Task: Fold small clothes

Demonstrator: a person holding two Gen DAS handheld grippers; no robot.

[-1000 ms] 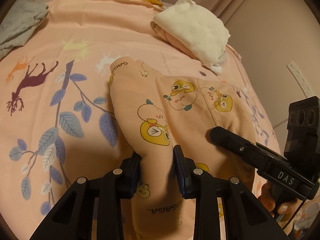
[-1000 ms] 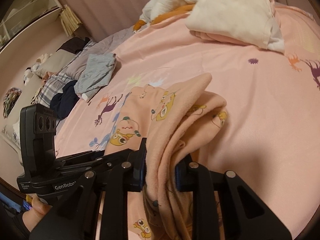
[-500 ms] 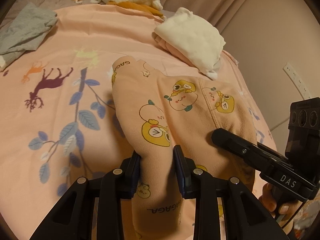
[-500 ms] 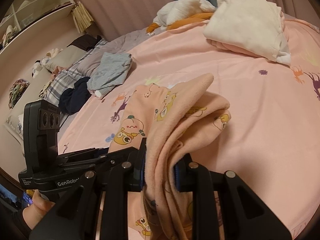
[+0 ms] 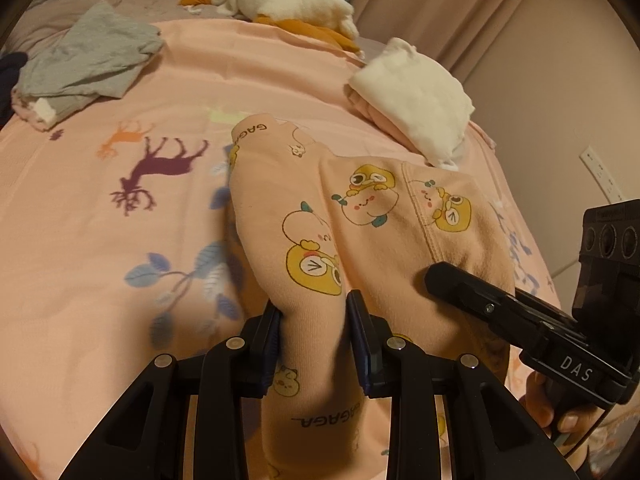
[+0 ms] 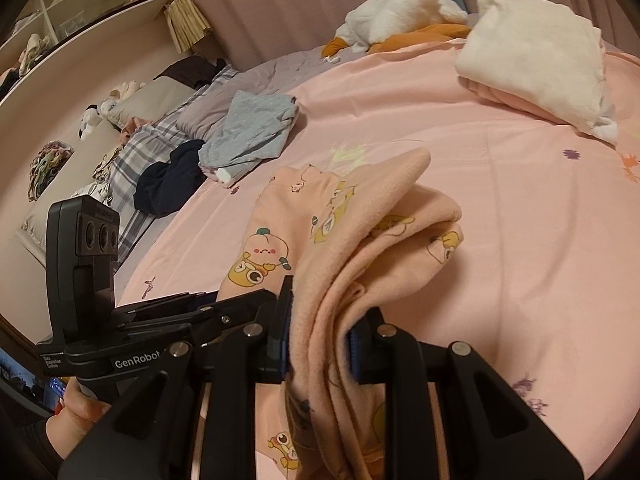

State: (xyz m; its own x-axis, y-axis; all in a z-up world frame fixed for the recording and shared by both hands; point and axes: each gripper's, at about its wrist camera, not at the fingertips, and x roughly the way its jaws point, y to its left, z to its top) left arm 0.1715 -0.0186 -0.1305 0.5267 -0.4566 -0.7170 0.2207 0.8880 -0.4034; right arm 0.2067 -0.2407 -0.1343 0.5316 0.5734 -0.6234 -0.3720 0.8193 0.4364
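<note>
Small peach trousers (image 5: 360, 216) printed with yellow cartoon figures lie on the pink bed sheet (image 5: 100, 240). My left gripper (image 5: 314, 320) is shut on one leg of them near its cuff. My right gripper (image 6: 320, 320) is shut on a bunched fold of the same trousers (image 6: 360, 240), with the fleece inside showing. In the left wrist view the right gripper (image 5: 516, 312) reaches in from the right, its finger resting on the cloth. In the right wrist view the left gripper (image 6: 192, 312) sits close on the left.
A folded white and pink pile (image 5: 416, 96) lies at the far right of the bed. A grey garment (image 5: 84, 60) and a dark one (image 6: 168, 180) lie at the far left. A white and orange plush goose (image 5: 280, 0) lies at the head. The wall (image 5: 560, 100) is close on the right.
Both grippers have risen a little with the trousers held, so more of the bed's far end shows. Their grips have not changed.
</note>
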